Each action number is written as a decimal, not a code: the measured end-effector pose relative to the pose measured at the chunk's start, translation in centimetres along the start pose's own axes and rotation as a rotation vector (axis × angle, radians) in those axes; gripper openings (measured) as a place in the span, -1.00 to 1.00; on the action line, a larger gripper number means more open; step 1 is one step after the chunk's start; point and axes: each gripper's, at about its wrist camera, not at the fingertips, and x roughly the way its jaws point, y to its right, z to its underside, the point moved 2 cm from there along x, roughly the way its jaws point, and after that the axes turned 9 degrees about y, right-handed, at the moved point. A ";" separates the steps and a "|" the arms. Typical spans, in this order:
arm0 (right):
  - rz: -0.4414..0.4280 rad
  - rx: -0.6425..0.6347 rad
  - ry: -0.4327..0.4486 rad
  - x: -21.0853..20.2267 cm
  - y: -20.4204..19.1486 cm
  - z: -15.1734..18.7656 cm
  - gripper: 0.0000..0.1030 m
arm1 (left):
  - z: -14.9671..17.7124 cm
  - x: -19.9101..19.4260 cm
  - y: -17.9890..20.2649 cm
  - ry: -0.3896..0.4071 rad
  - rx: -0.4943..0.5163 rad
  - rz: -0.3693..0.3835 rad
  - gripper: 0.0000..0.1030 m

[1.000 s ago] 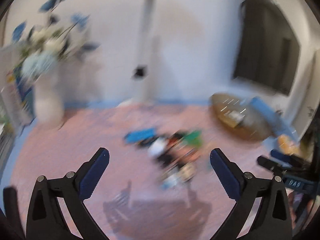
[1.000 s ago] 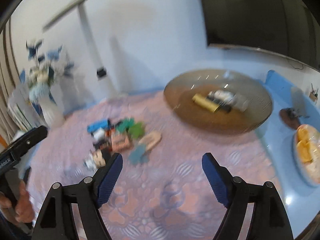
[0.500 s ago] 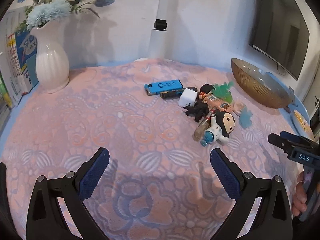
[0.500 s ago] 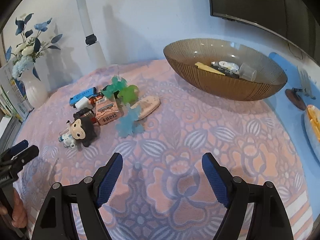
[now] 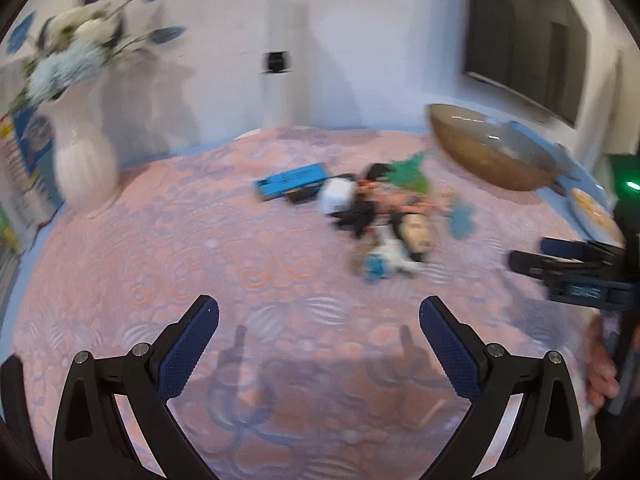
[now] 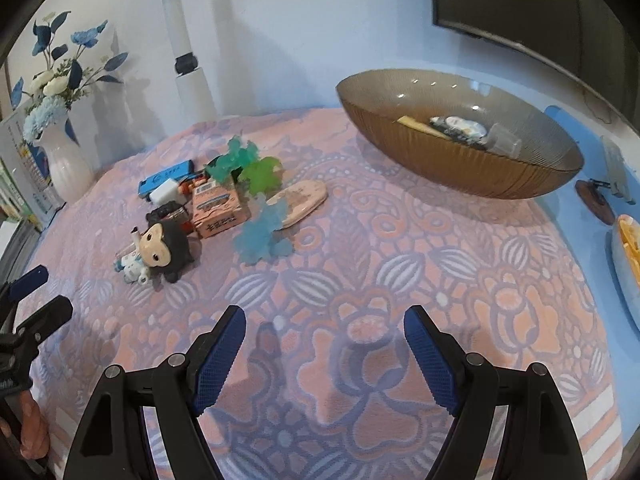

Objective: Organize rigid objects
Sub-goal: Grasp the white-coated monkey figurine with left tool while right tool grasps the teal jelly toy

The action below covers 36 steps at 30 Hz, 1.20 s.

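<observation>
On tablecloth (image 6: 400, 248), jumbled toys (image 6: 208, 208) (colourful)

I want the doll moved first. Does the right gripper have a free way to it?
Probably yes: the right gripper is open and empty, and only bare tablecloth lies between it and the doll at the pile's near edge.

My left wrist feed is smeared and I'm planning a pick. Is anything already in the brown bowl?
Observer: Yes. The brown bowl already holds a yellow stick and a few other small items.
Operator: Which piece of the pile lies nearest the grippers?
Observer: A black-haired figurine, lying on its side.
Operator: Is the right one holding anything?
Observer: No. The right gripper is open, with only cloth between its fingers.
</observation>
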 end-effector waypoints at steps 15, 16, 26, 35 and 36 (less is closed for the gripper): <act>-0.061 0.042 -0.067 5.7 -2.1 -4.3 0.20 | -1.7 7.1 6.0 -0.101 0.316 0.049 0.33; -0.076 0.047 -0.064 6.0 -2.2 -4.1 0.20 | -1.5 7.5 6.0 -0.110 0.316 0.047 0.18; -0.127 0.003 0.024 4.7 -2.9 -4.0 -0.24 | -1.5 6.4 5.6 -0.095 0.250 0.094 -0.27; -0.272 0.089 0.022 0.4 -0.1 -2.1 -0.23 | 0.8 2.1 2.4 -0.169 -0.091 0.153 -0.27; -0.276 0.063 0.013 0.0 -0.3 -1.8 -0.23 | 1.3 1.9 2.4 -0.187 -0.101 0.149 -0.27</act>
